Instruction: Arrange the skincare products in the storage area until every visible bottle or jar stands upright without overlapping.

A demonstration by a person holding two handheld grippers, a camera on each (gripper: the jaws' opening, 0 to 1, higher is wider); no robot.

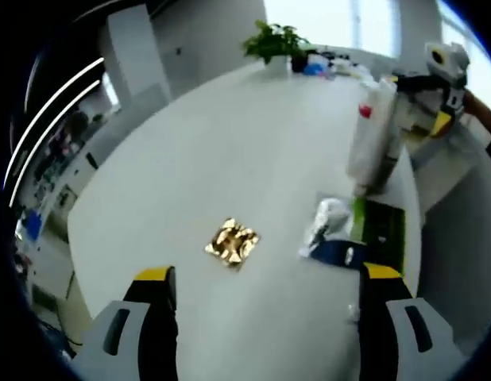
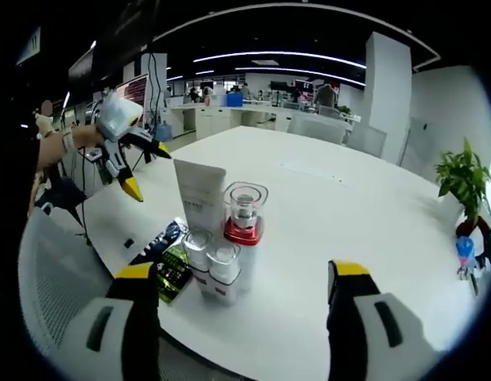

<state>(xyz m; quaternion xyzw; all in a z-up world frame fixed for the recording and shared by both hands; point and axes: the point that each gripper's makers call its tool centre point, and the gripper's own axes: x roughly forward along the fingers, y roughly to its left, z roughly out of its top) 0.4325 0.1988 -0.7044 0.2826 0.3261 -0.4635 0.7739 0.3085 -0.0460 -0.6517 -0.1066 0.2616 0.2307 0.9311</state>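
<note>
Ahead of the right tongs (image 2: 244,295), slightly to their left, four things stand on the white bench (image 2: 341,198): one tall tube (image 2: 199,196), one red-collared bottle (image 2: 244,230) and two small bottles (image 2: 211,266) (touching). Both tongs are wide apart, holding nothing. Past the left tongs (image 1: 269,298) lies one gold wrapper (image 1: 232,242); the things right of it look blurry.

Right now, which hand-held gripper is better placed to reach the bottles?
Right. The right hand-held gripper is open, facing the red-collared pump bottle. The left hand-held gripper faces a gold wrapper.

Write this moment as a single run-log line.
left gripper: open, empty | right gripper: open, empty | bottles: upright, clustered | gold wrapper: apart
</note>
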